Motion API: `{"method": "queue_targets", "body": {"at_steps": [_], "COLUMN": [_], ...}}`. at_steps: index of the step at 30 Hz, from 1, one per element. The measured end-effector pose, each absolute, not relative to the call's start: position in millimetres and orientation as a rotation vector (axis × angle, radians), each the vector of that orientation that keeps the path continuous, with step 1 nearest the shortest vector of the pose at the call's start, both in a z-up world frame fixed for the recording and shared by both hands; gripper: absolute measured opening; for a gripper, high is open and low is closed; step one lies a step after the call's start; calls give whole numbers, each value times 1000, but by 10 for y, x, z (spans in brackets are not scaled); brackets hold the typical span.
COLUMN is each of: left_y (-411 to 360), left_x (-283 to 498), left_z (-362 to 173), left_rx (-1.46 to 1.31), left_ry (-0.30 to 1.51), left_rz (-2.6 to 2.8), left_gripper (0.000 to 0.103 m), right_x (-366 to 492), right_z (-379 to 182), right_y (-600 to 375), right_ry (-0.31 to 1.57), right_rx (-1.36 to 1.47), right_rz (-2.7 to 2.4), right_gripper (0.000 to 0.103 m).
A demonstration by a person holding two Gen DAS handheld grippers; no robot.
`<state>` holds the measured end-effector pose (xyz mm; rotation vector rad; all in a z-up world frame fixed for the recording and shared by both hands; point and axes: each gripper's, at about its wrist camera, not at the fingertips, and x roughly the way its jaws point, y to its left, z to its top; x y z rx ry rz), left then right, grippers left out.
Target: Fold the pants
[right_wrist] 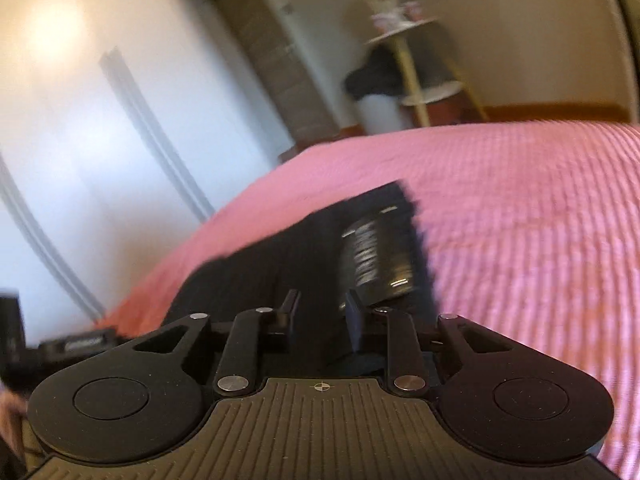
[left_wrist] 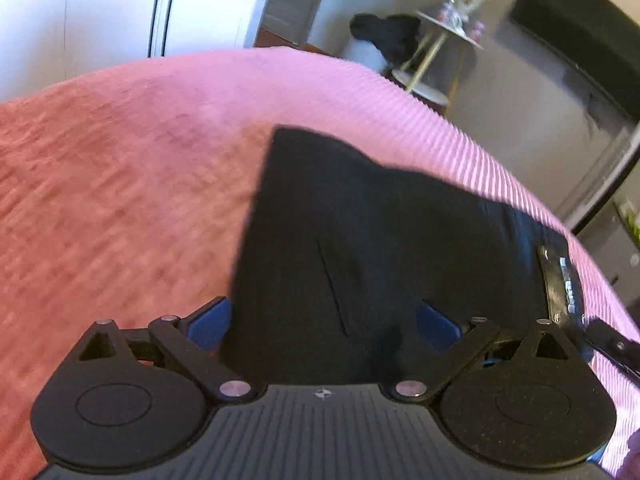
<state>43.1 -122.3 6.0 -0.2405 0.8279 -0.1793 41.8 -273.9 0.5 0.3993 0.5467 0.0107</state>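
Observation:
Black pants [left_wrist: 360, 248] lie folded on a pink bedspread [left_wrist: 140, 160]. In the left wrist view my left gripper [left_wrist: 324, 324] is open, its blue pads [left_wrist: 210, 322] wide apart right over the near edge of the pants. A waistband label [left_wrist: 560, 280] shows at the right edge of the garment. In the right wrist view the pants [right_wrist: 304, 256] lie ahead with the shiny waistband label [right_wrist: 372, 252] on top. My right gripper [right_wrist: 320, 312] is low over the near part, its jaws close together with a narrow gap; the view is blurred and I cannot tell whether they hold cloth.
Beyond the bed stand a small round side table [left_wrist: 448, 28] with a glass vase, a white bin with dark clothes [left_wrist: 384, 36] on it, a white wardrobe [left_wrist: 120, 8] and a dark screen [left_wrist: 580, 32]. The other gripper [right_wrist: 68, 344] shows at the left edge.

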Motion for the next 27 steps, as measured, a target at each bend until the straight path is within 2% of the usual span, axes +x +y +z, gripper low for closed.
{"method": "queue_targets", "body": {"at_steps": [5, 8, 15, 19, 21, 23, 25, 27], "left_y": [-1510, -1576, -1608, -1513, -1437, -1369, -1309, -1270], "left_x": [335, 367, 425, 392, 312, 208, 126, 64], "left_z": [35, -17, -52, -39, -10, 45, 87, 125], "left_rx": [-75, -49, -11, -74, -142, -196, -241, -266], "left_ry": [834, 851, 870, 889, 903, 891, 888, 890], "left_rz": [-97, -76, -57, -43, -37, -34, -36, -44], "left_gripper": [99, 99, 99, 99, 99, 99, 99, 99], "right_x": [470, 560, 628, 233, 77, -14, -77, -112], "right_z": [-105, -189, -254, -68, -14, -10, -13, 1], "right_y": [-2493, -2493, -2432, -2348, -2283, -2238, -2196, -2177], "right_ry": [653, 679, 645, 609, 603, 623, 646, 649], "right_rx": [183, 169, 96, 156, 156, 155, 140, 140], "right_rz": [-51, -73, -94, -145, -165, -166, -174, -171], "right_gripper": [8, 0, 0, 0, 6, 21, 32, 32]}}
